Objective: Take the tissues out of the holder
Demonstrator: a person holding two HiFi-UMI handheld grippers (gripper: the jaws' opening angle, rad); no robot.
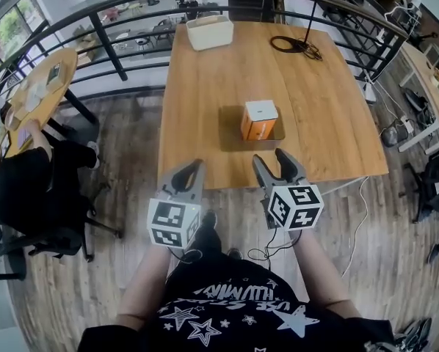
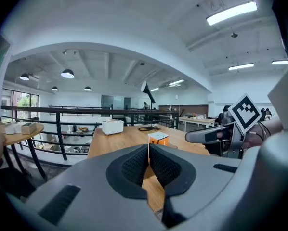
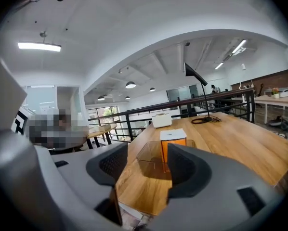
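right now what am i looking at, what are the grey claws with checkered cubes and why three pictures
No robot here: a person holds a two-jaw gripper in each hand; the marked cubes are part of them. The head view is from a camera on the person's head, looking down; the other two are from cameras on each gripper, looking along its jaws. The left gripper is shut and empty; the right gripper is open and empty. Both are near the wooden table's front edge. On it stands a clear holder with an orange, white-topped tissue pack in it; farther back, a white box and a coiled black cable.
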